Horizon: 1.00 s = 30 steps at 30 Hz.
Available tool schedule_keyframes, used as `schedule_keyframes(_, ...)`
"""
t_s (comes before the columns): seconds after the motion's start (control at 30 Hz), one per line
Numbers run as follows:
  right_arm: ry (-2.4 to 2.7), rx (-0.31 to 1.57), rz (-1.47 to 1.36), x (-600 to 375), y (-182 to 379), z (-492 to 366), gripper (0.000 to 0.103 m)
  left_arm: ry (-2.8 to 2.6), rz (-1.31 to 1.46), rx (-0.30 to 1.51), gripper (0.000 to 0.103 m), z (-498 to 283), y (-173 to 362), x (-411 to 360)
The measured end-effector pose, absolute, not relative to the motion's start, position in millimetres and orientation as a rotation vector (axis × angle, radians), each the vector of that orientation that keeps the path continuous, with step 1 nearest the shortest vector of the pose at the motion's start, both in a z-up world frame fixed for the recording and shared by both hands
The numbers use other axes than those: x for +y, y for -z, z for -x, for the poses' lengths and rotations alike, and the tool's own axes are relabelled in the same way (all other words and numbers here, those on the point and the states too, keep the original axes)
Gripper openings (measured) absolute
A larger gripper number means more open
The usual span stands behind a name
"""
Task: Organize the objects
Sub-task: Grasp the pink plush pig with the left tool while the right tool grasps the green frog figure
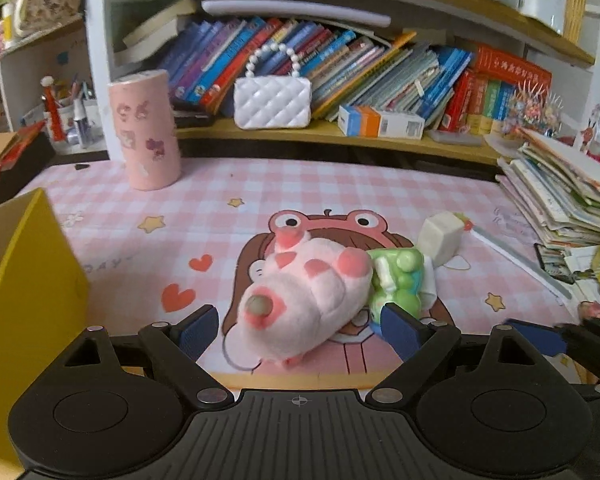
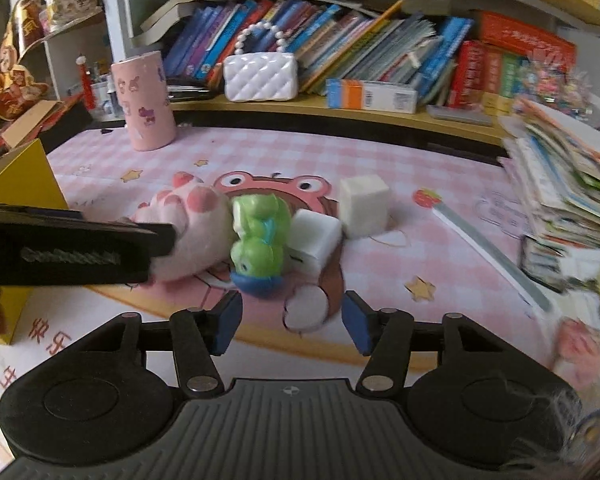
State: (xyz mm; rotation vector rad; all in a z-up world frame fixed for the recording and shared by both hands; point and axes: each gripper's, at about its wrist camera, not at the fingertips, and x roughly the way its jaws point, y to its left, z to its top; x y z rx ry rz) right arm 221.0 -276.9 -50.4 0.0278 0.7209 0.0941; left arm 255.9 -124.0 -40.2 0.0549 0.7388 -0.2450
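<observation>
A pink plush toy lies on the pink checked desk mat, between the fingers of my open left gripper, which straddles its near end without closing on it. A green frog figure lies against the plush's right side. In the right wrist view the plush, the frog and two white cubes lie ahead of my open, empty right gripper. The left gripper's finger crosses that view from the left and touches the plush.
A yellow box stands at the left. A pink cylinder stands at the back left, a white quilted purse on the low shelf. A stack of books and a ruler lie at the right.
</observation>
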Motion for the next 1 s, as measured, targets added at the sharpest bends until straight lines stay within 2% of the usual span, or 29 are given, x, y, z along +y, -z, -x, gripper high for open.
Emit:
schedule_keyframes(0.3,-0.179,0.712,-0.047,-271,66,-272,0.051,0.236,-0.084,0.753,0.089,-282,43,-132)
schedule_keyframes(0.43,-0.209,0.713,-0.062,-268,73,-288,0.042,0.231,-0.076,0.748,0.09,-286,40,-128)
schedule_keyframes(0.53,-0.223,0.707,-0.082,-271,75,-293,0.039,0.23,-0.078,0.756,0.09,-290,40,-128)
schedule_keyframes(1.0,-0.096,0.727,-0.197,-333,58,-238,0.036,0.211,-0.144,0.824,0.09,-316,78,-160)
